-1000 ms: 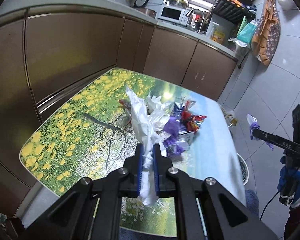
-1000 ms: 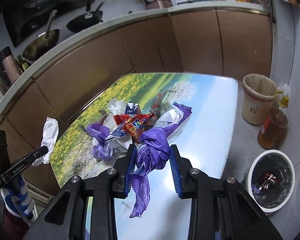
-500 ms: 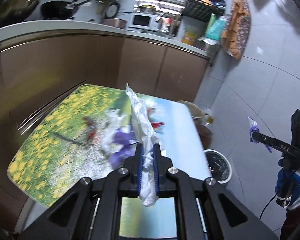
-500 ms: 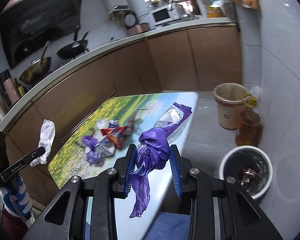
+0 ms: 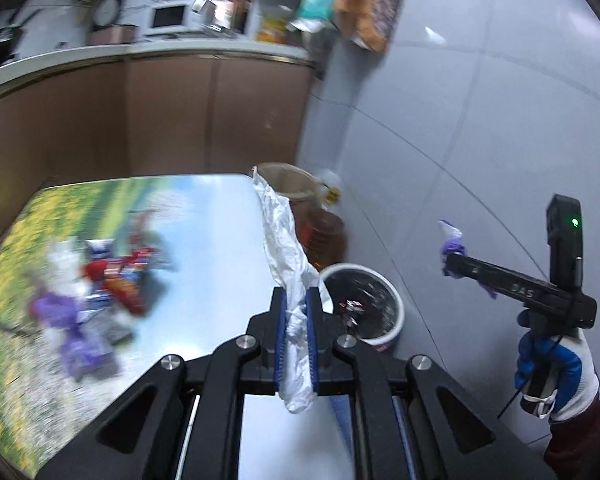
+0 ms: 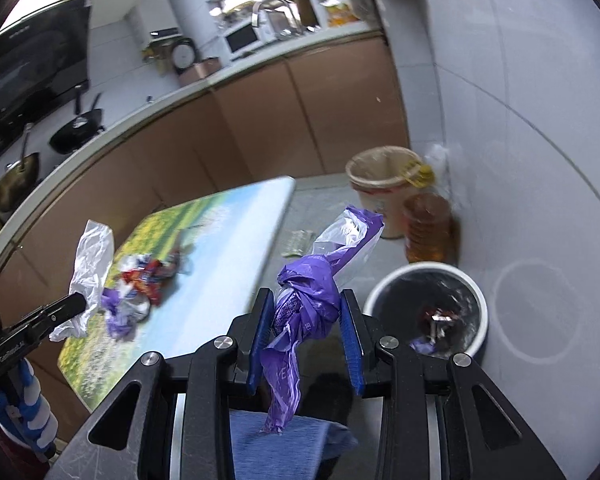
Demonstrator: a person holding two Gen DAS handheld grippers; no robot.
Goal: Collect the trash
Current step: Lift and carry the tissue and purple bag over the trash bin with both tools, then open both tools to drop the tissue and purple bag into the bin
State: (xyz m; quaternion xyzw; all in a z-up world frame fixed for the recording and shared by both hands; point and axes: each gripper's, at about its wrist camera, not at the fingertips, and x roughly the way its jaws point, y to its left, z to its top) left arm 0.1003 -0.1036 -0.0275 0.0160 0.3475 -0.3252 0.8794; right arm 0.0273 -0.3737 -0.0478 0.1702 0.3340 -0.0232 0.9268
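My left gripper (image 5: 296, 304) is shut on a crumpled white plastic bag (image 5: 284, 248), held above the table's right edge. It also shows in the right wrist view (image 6: 90, 272). My right gripper (image 6: 306, 308) is shut on a knotted purple plastic bag (image 6: 308, 300), held in the air left of a white trash bin (image 6: 470, 288) on the floor. The bin (image 5: 392, 300) has a dark liner and some wrappers inside. More trash (image 5: 100, 280) lies in a pile on the flower-print table (image 5: 204, 240): red and purple wrappers and white plastic.
A beige bucket (image 6: 380, 188) and an amber oil bottle (image 6: 428, 228) stand by the tiled wall behind the bin. Brown kitchen cabinets (image 6: 260, 120) run behind the table. A blue cloth (image 6: 276, 448) lies on the floor below my right gripper.
Both grippers have swung right, away from the trash pile toward the white bin, each still holding its bag. The bin is now closer and lower in both views.
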